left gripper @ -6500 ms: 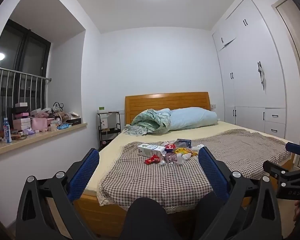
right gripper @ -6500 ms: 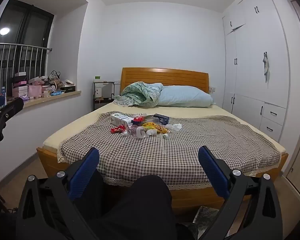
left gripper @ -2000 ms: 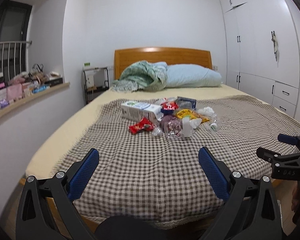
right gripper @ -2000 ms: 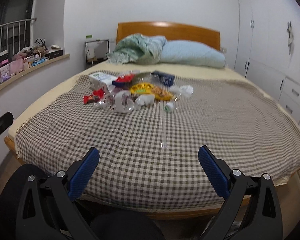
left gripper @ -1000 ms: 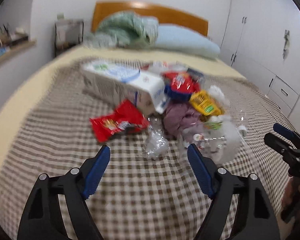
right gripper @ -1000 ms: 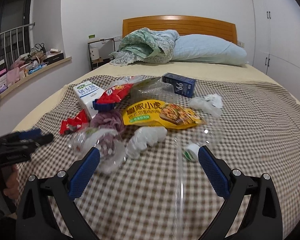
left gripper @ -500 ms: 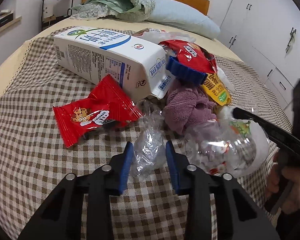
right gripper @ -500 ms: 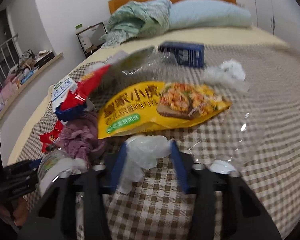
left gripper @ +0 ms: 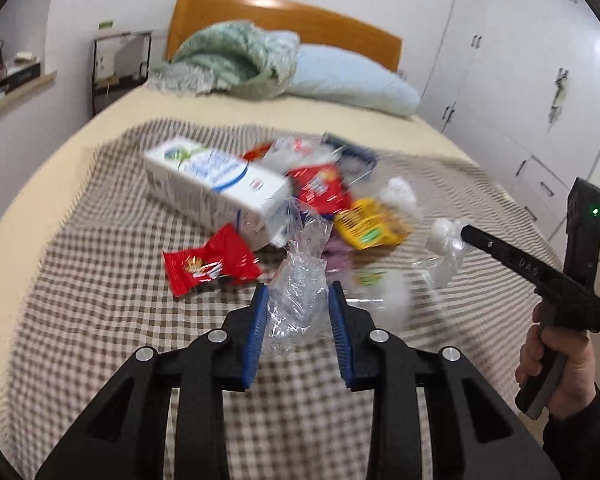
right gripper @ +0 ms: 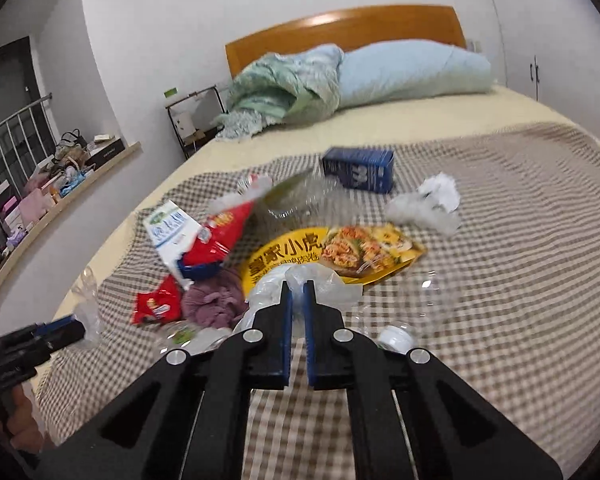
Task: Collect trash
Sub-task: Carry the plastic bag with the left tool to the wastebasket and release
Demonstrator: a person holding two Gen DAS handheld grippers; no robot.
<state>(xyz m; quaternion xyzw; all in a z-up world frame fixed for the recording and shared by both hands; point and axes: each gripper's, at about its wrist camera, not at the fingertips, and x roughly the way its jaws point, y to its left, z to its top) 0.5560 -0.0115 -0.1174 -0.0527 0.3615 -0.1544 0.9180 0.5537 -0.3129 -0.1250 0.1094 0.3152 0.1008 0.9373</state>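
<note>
On the checked cloth [left gripper: 80, 280] lies a trash pile: a white milk carton [left gripper: 216, 184], a red snack packet [left gripper: 208, 264], a yellow snack bag [right gripper: 332, 256], a blue box [right gripper: 358, 174] and crumpled white tissue [right gripper: 432, 200]. My left gripper [left gripper: 298, 298] is shut on a crumpled clear plastic wrapper [left gripper: 300, 280], lifted above the cloth. My right gripper [right gripper: 297, 286] has its jaws closing tight on a whitish plastic bag [right gripper: 336, 288] pinched between the pads. In the left wrist view the right gripper [left gripper: 466, 232] carries that bag [left gripper: 444, 248] at the right.
A purple cloth [right gripper: 214, 304] and a clear bottle with a white cap [right gripper: 394, 336] lie near the pile. A green blanket [left gripper: 236, 56], blue pillow [left gripper: 348, 80] and wooden headboard [left gripper: 300, 20] are behind. White wardrobes [left gripper: 540, 80] stand right, a cluttered ledge [right gripper: 60, 184] left.
Both grippers closed on plastic from the pile, the left on the clear wrapper and the right on the whitish bag. Both have since lifted and drawn back from the pile.
</note>
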